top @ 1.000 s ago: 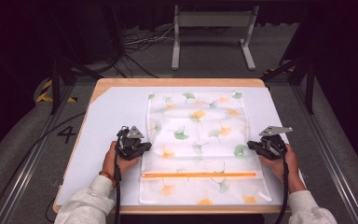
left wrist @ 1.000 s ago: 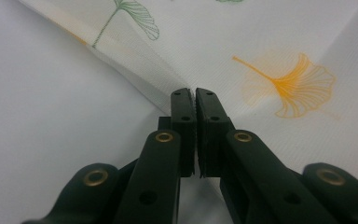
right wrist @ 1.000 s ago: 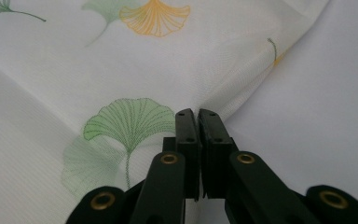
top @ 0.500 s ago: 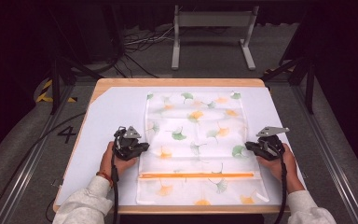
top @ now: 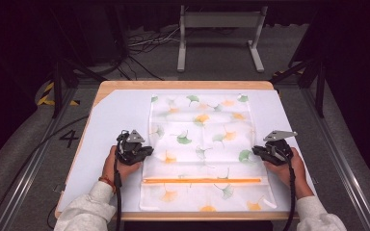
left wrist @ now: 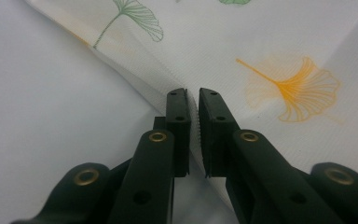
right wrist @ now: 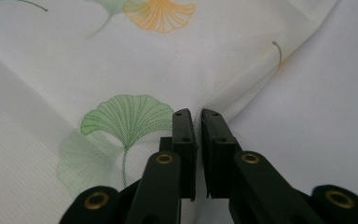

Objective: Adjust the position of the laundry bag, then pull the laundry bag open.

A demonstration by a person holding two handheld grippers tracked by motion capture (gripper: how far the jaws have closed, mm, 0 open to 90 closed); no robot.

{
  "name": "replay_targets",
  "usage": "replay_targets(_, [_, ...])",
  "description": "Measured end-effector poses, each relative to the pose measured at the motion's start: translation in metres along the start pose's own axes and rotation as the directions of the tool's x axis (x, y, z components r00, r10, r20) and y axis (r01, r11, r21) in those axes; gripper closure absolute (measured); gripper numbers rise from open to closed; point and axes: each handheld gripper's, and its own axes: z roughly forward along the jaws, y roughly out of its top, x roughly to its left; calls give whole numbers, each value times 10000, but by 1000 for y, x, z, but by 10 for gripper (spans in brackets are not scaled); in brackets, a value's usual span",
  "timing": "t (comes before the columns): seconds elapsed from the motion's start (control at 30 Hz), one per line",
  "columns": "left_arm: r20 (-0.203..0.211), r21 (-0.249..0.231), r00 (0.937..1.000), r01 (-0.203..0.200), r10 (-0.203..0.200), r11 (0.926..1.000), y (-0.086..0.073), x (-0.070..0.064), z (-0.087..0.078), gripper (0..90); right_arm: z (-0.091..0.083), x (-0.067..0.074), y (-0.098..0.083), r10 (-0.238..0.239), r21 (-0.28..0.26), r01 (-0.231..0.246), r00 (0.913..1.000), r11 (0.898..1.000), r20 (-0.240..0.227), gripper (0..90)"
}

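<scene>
My left gripper (top: pixel 142 153) sits at the left edge of the ginkgo-print cloth (top: pixel 202 139), my right gripper (top: pixel 260 153) at its right edge, each held in a hand (top: pixel 118 166) resting low on the desk (top: pixel 111 115).

Left jaws: nearly closed, a narrow slit between the pads. In the left gripper view (left wrist: pixel 193 100) the cloth's edge (left wrist: pixel 135 77) runs up into that slit and stands pinched as a ridge between the pads. These jaws have just been easing apart, with the fabric between them.

Right jaws: likewise nearly closed. In the right gripper view (right wrist: pixel 195 116) a raised fold of the cloth (right wrist: pixel 223 100) enters the gap beside a green leaf print (right wrist: pixel 128 116). These jaws have also just been easing apart, fabric between them.

The cloth lies spread flat across the middle of the white-covered desk. Its near part is folded over, and an orange stripe (top: pixel 202 180) runs straight across it between my two hands. The far edge lies toward the far side of the desk.
</scene>
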Motion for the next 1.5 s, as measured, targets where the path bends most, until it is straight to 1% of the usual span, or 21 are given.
replay_targets(0.2, [-272, -448, 9995, -183, 171, 9988, -2, 2, -10, 734, -1, 0, 0, -11, -76, 12, 10000, 10000, 55, 770])
replay_targets(0.27, [-301, -808, 9994, -185, 161, 9966, -4, 2, -17, 714, -4, 0, 0, -91, -211, 91, 10000, 9997, -9, 722])
replay_targets(0.33, [-311, -1058, 9992, -275, 244, 9940, -5, 2, -23, 701, -8, 1, 1, -171, -329, 170, 9999, 9993, -28, 717])
replay_targets(0.5, [-305, -1838, 9980, -595, 548, 9812, -10, -1, -42, 643, -16, 7, 4, -340, -765, 324, 9992, 9965, -194, 697])
replay_targets(0.57, [-377, -2215, 9980, -575, 504, 9735, -12, -4, -50, 617, -19, 10, 6, -478, -854, 456, 9986, 9953, -234, 696])
replay_targets(0.63, [-513, -2393, 9974, -620, 511, 9690, -14, -5, -57, 585, -20, 14, 8, -599, -945, 568, 9977, 9939, -303, 693])
replay_targets(0.7, [-462, -2635, 9978, -588, 482, 9629, -18, -6, -63, 556, -21, 17, 10, -703, -1009, 663, 9969, 9927, -364, 686])
replay_targets(0.77, [-558, -2603, 9973, -611, 482, 9636, -21, -8, -66, 537, -21, 19, 10, -783, -1039, 740, 9962, 9918, -385, 683])
replay_targets(0.8, [-647, -2682, 9968, -636, 479, 9613, -25, -10, -69, 486, -22, 22, 12, -883, -1068, 831, 9951, 9908, -446, 683])
replay_targets(0.9, [-449, -2672, 9981, -530, 425, 9622, -33, -12, -72, 487, -23, 26, 13, -971, -1103, 907, 9938, 9898, -541, 683])
replay_targets(0.93, [-251, -2714, 9989, -449, 396, 9614, -36, -13, -73, 487, -24, 28, 14, -970, -1136, 888, 9929, 9896, -690, 681])
replay_targets(0.97, [-153, -2599, 9993, -373, 344, 9649, -40, -14, -74, 486, -25, 30, 16, -966, -1233, 853, 9914, 9887, -888, 676])
replay_targets(1.0, [-215, -2449, 9988, -473, 433, 9684, -42, -15, -74, 480, -27, 33, 17, -983, -1360, 839, 9899, 9871, -1025, 673])
replay_targets(1.03, [-229, -2459, 9988, -483, 440, 9681, -46, -16, -75, 472, -28, 36, 19, -1030, -1451, 863, 9884, 9856, -1116, 673])
replay_targets(1.13, [-215, -2392, 9993, -346, 304, 9704, -54, -19, -80, 455, -31, 46, 27, -1374, -1683, 1153, 9824, 9790, -1263, 670])
replay_targets(1.2, [-387, -2424, 9987, -418, 334, 9693, -59, -21, -84, 451, -31, 54, 31, -1576, -1752, 1328, 9781, 9755, -1358, 666])
replay_targets(1.23, [-334, -2466, 9990, -376, 303, 9684, -61, -22, -86, 456, -30, 57, 33, -1707, -1805, 1454, 9763, 9728, -1333, 662])
replay_targets(1.3, [-107, -2509, 9993, -369, 353, 9673, -67, -26, -91, 510, -31, 64, 36, -1902, -2052, 1584, 9709, 9658, -1458, 650])
replay_targets(1.33, [-82, -2458, 9990, -435, 428, 9683, -69, -27, -93, 565, -30, 67, 38, -1948, -2112, 1608, 9691, 9641, -1511, 635])
replay_targets(1.47, [274, -2538, 9985, -380, 464, 9665, -76, -30, -99, 652, -26, 78, 45, -2112, -2188, 1699, 9604, 9609, -1816, 611])
replay_targets(1.5, [282, -2411, 9977, -533, 619, 9690, -82, -36, -103, 687, -24, 84, 48, -2312, -2158, 1895, 9545, 9579, -1884, 611])
